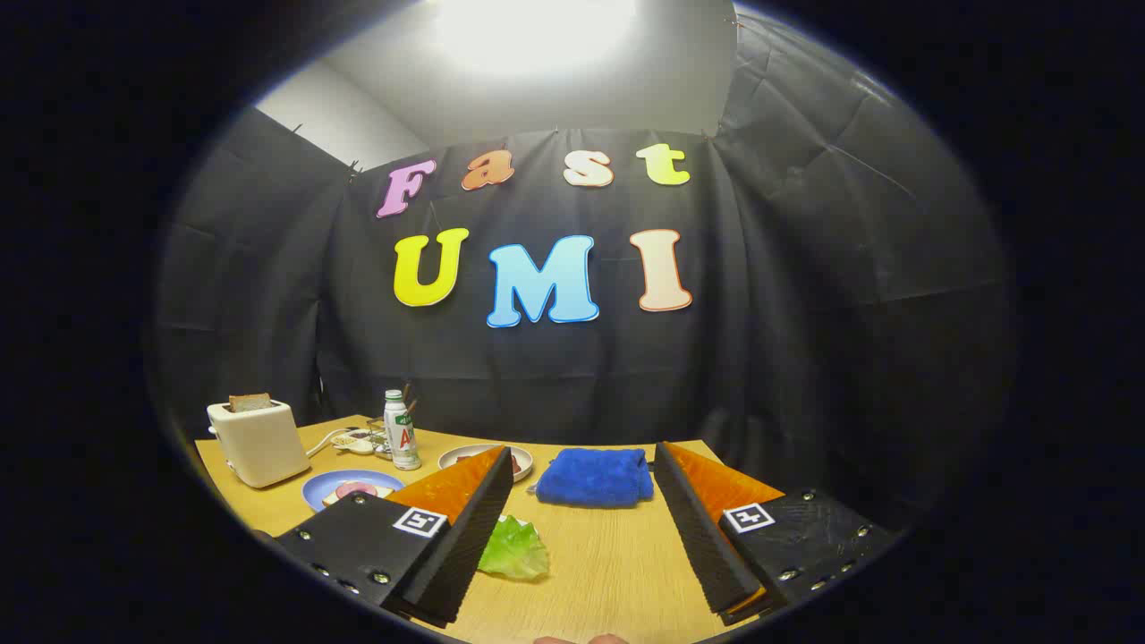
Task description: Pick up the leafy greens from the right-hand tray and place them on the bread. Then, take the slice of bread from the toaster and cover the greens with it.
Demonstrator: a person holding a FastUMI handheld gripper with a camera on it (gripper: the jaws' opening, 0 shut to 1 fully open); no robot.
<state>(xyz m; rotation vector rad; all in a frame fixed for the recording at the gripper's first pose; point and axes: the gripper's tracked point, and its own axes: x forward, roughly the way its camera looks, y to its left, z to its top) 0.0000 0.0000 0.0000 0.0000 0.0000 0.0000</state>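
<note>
Hand-held gripper hangs wide apart above the counter, holding nothing; leafy greens lie just beside its left finger, toaster far beyond.

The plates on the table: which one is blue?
The blue plate lies just in front of the toaster, left of the open tongs. The other plate, pale, lies beside the blue cloth.

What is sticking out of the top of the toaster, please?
A browned slice of bread stands in the slot of the toaster; its lower part is hidden inside. The open tongs are far from it.
</note>
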